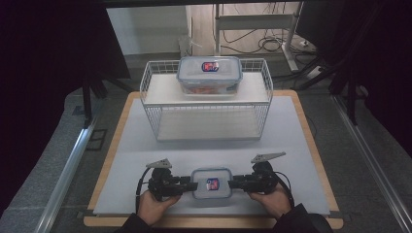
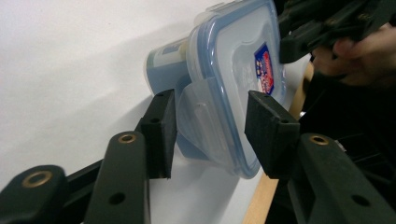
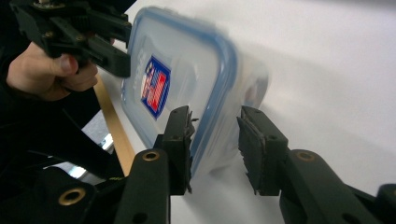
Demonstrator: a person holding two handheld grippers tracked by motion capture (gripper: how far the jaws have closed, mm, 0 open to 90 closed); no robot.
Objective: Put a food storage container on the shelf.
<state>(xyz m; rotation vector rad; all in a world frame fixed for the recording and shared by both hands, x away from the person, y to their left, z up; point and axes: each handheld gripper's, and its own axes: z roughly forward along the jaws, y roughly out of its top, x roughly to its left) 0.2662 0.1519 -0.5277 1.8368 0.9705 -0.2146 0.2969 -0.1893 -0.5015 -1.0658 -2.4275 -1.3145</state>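
A small clear container with a blue-rimmed lid and a red-and-blue label [image 1: 211, 183] [image 2: 233, 60] [image 3: 187, 70] lies on the white mat near the front edge. My left gripper [image 1: 193, 184] [image 2: 210, 126] is at its left end, jaws apart around the side latch flap, one beside the base and one over the lid. My right gripper [image 1: 232, 183] [image 3: 215, 144] straddles the opposite end the same way, with a thin gap at one pad. Each gripper view also catches the other hand's gripper at the container's far end.
A white wire rack [image 1: 206, 102] stands at the back of the mat, with a larger blue-lidded container [image 1: 209, 74] on its top shelf. The wooden board edge [image 1: 214, 223] runs just in front of the hands. Metal rails flank the table.
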